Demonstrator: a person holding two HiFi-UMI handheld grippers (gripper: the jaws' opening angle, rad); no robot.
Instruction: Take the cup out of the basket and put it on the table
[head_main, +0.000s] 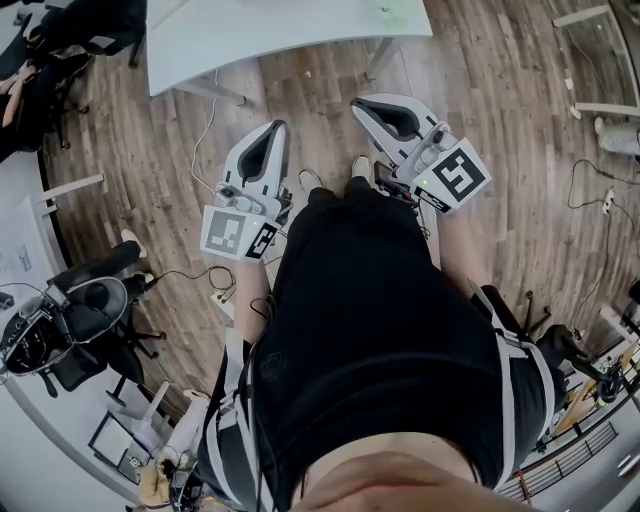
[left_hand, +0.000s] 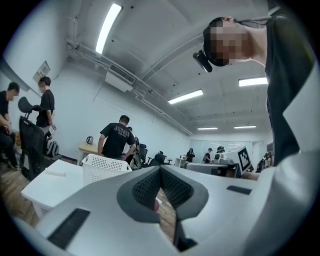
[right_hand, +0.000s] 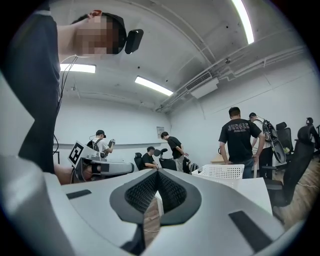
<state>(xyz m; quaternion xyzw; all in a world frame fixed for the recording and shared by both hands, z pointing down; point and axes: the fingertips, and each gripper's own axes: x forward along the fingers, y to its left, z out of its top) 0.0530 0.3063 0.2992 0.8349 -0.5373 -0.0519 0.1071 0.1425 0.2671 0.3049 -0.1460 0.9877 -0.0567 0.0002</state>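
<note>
A white perforated basket (left_hand: 102, 168) stands on a white table (left_hand: 50, 186) ahead in the left gripper view. The right gripper view shows the same basket (right_hand: 224, 172) on the table (right_hand: 257, 192). No cup shows in any view; the basket's inside is hidden. In the head view both grippers are held in front of the person's body, short of the table (head_main: 290, 35). My left gripper (head_main: 274, 130) is shut with nothing in it, its tips touching. My right gripper (head_main: 362, 104) is likewise shut and empty. Both are well apart from the basket.
Office chairs (head_main: 85, 310) stand at the left, and cables (head_main: 205, 150) lie on the wood floor. Several people stand or sit beyond the table (left_hand: 116, 140). A black chair (right_hand: 295, 165) is at the table's right side.
</note>
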